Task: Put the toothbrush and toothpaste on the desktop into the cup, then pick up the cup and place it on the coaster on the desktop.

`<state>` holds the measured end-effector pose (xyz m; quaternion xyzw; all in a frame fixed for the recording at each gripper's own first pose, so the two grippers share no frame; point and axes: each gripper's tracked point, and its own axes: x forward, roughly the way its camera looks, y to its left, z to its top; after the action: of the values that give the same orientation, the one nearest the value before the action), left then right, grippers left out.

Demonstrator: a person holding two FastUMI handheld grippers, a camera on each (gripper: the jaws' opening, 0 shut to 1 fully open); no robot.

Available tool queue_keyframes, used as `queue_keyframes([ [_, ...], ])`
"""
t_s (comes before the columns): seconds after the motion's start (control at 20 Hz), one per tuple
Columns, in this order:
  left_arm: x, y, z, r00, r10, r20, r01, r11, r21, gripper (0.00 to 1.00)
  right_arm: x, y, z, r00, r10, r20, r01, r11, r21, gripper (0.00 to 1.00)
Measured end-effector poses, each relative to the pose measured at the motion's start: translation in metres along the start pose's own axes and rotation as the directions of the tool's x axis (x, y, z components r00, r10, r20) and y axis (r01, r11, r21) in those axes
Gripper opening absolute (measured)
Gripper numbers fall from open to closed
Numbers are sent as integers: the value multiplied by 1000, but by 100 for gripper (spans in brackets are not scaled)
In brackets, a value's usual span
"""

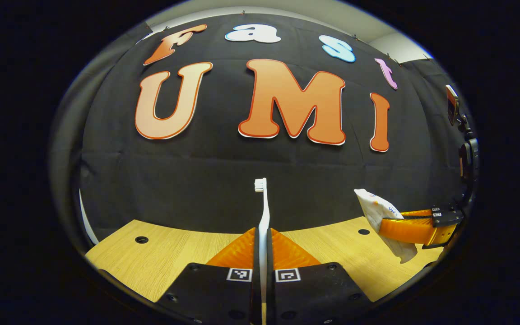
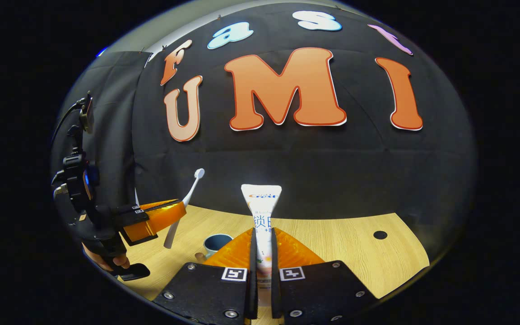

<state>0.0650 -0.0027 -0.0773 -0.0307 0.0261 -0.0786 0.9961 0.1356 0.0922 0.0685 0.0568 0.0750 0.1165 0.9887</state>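
My left gripper [image 1: 263, 237] is shut on a white toothbrush [image 1: 262, 203] that stands upright, bristles at the top, above the wooden desktop [image 1: 169, 253]. In the right gripper view the same gripper [image 2: 169, 214] and toothbrush [image 2: 187, 198] show at the left, held by a hand. My right gripper [image 2: 263, 234] is shut on a white toothpaste tube [image 2: 262, 203], its flat end up. That gripper [image 1: 388, 228] and tube [image 1: 377, 210] appear at the right of the left gripper view. A blue cup [image 2: 217, 243] stands on the desktop, just left of my right gripper's fingers.
The desktop [image 2: 355, 253] has round holes: one at the right [image 2: 380, 234], others at the left [image 1: 141, 239] and right [image 1: 363, 231] in the left gripper view. The black cloth wall closes off the back of the desk.
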Motion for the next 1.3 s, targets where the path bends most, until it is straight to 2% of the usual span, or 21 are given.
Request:
queue_keyframes([
  [0.2, 28, 7, -10, 1000, 14, 24, -14, 1000, -4, 4, 20, 0, 6, 999, 11, 42, -11, 1000, -10, 12],
  [0.45, 53, 11, -33, 1000, 15, 4, -15, 1000, -1, 4, 36, -4, -8, 1000, 13, 26, -13, 1000, -7, 12],
  [0.5, 58, 13, -37, 1000, 15, 0, -15, 1000, 2, 9, 39, -4, -10, 1000, 14, 21, -13, 1000, -7, 12],
  [0.55, 63, 14, -39, 1000, 16, 0, -16, 1000, 3, 4, 42, -5, -14, 1000, 14, 13, -14, 1000, -3, 12],
  [0.9, 91, 6, -60, 1000, -20, -2, 20, 1000, -17, 4, 51, -11, -20, 1000, 2, -13, -2, 1000, -8, 12],
  [1.3, 101, 4, -75, 1000, -22, -7, 22, 999, -48, 4, 52, -17, -26, 1000, 2, -26, -2, 1000, -4, 12],
])
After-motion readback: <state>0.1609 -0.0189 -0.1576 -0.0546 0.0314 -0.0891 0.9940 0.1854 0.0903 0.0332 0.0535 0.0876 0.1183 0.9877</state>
